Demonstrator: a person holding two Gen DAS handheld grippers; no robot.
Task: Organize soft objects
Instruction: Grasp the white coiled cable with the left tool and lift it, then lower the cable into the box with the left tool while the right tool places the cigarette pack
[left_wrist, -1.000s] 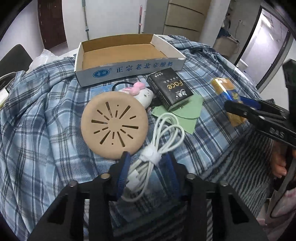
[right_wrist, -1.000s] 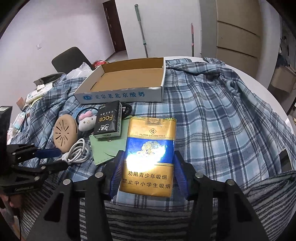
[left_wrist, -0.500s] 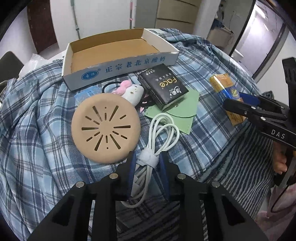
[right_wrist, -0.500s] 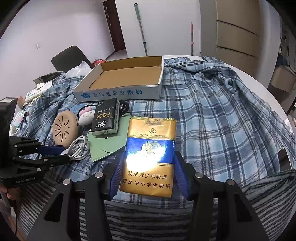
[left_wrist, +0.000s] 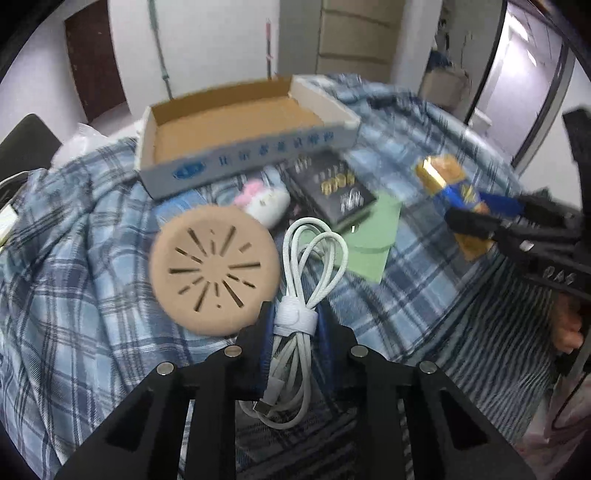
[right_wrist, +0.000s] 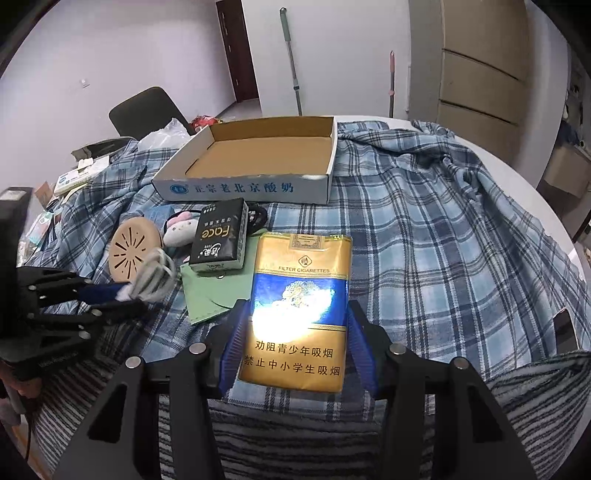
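Note:
My left gripper (left_wrist: 294, 321) is shut on a coiled white cable (left_wrist: 308, 258) at its strap and holds it just above the plaid cloth; it also shows blurred in the right wrist view (right_wrist: 151, 275). My right gripper (right_wrist: 295, 325) is shut on a gold and blue cigarette pack (right_wrist: 299, 306), held over the cloth; the pack also shows in the left wrist view (left_wrist: 452, 188). An open cardboard box (right_wrist: 258, 184) stands at the back, empty.
On the blue plaid cloth (right_wrist: 424, 229) lie a tan slotted disc (left_wrist: 214, 269), a white and pink plush (left_wrist: 264, 199), a black tissue pack (right_wrist: 219, 236) and a green pouch (right_wrist: 214, 291). A chair (right_wrist: 144, 110) stands behind the table's left.
My left gripper closed on the white cable and lifted it off the cloth. My right gripper kept hold of the cigarette pack and barely moved.

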